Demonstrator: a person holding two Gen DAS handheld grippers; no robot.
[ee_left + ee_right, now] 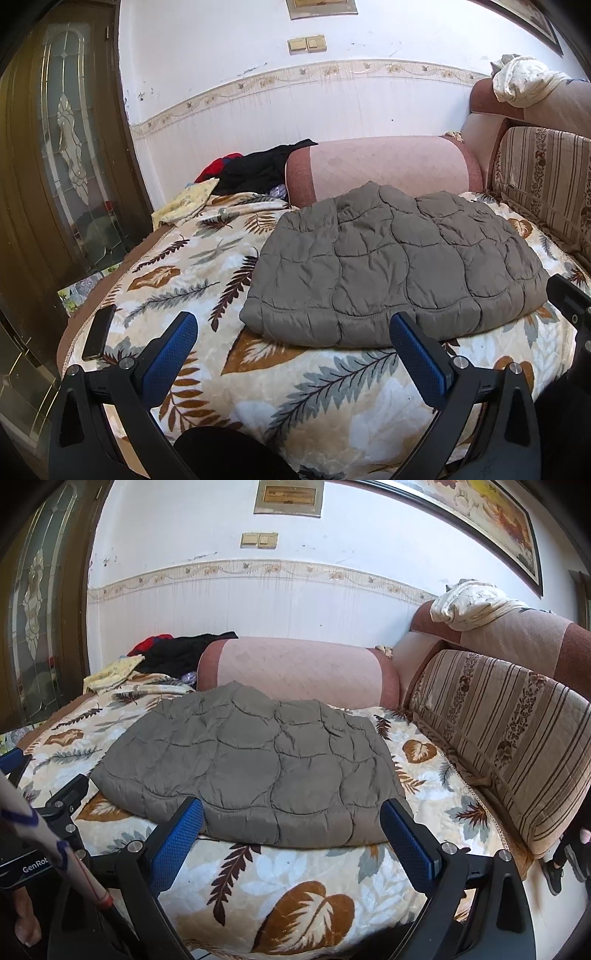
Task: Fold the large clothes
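Observation:
A grey quilted jacket [395, 266] lies folded into a compact block on a leaf-patterned blanket [221, 266] over a sofa seat. It also shows in the right wrist view [251, 768]. My left gripper [295, 328] is open and empty, just short of the jacket's near left hem. My right gripper [291, 812] is open and empty, its blue pads [177, 845] at either side of the jacket's near hem, not touching it. The right gripper's tip shows at the right edge of the left wrist view [569, 299], and the left gripper shows in the right wrist view [66, 797].
A pink bolster cushion [376, 166] lies behind the jacket. Black and red clothes [255, 170] are piled at the back left. A striped sofa back [509, 746] runs along the right, with a white cloth [469, 603] on top. A black phone [99, 332] lies at the blanket's left edge.

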